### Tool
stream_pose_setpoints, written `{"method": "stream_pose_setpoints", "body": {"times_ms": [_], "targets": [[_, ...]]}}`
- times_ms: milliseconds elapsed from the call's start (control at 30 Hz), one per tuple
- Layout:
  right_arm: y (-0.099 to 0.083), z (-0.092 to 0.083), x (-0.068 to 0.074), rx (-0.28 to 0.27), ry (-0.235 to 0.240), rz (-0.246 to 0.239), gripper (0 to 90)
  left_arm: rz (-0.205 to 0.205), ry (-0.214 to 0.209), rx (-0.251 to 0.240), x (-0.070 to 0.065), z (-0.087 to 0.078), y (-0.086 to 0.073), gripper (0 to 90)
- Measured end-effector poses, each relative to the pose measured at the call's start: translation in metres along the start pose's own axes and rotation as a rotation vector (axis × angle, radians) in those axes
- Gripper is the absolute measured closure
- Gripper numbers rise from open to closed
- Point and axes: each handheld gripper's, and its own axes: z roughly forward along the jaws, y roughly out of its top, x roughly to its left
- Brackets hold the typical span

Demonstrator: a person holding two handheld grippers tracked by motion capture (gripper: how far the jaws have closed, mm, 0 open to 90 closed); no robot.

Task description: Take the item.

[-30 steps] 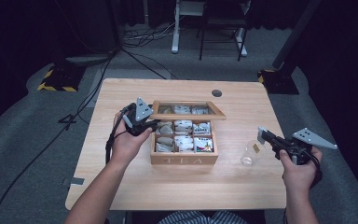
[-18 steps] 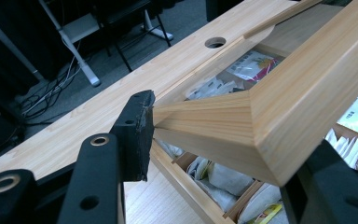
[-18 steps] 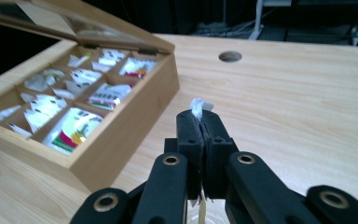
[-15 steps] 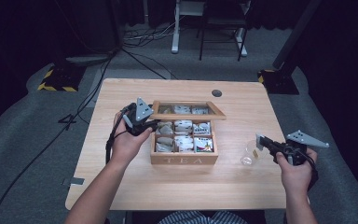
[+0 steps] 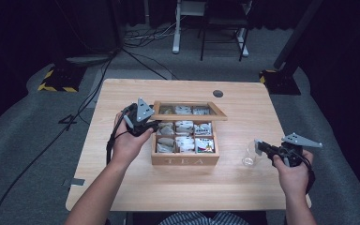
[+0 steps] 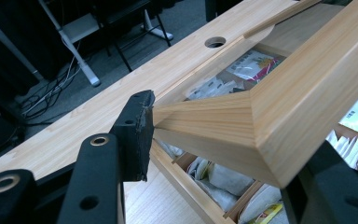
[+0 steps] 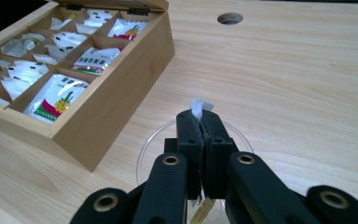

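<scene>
Tea box [image 5: 185, 159] sits mid-table [image 5: 122, 187]; glass [image 5: 249, 154] right of it, seemingly apart.

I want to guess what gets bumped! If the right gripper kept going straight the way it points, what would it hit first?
Probably the glass right under the right gripper, then bare table; depth is hard to judge.

The right claw [image 5: 258, 146], pinching a tea bag [image 7: 197, 108], has drifted lower and nearer the person, now over the glass cup [image 5: 250, 154]; the bag's lower end seems inside it.
</scene>
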Motion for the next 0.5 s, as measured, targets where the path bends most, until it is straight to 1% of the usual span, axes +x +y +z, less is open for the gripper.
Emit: {"method": "stream_pose_setpoints", "body": {"times_ms": [67, 300, 400, 500], "targets": [[-0.0011, 0.0012, -0.0010, 0.009, -0.003, -0.002, 88.3, 0.000, 0.002, 0.000, -0.0003, 0.0001, 0.0000, 49.8], [-0.0023, 0.0037, -0.0023, 0.055, 0.004, 0.022, 88.2, 0.001, 0.004, 0.003, -0.0006, 0.0004, 0.0001, 49.8], [-0.0031, 0.0053, -0.0028, 0.075, 0.006, 0.025, 88.1, 0.001, 0.004, 0.003, -0.0006, 0.0004, 0.0001, 49.8], [-0.0034, 0.0063, -0.0025, 0.091, 0.005, 0.032, 86.2, 0.002, 0.004, 0.004, -0.0007, 0.0004, 0.0001, 49.8]]}}
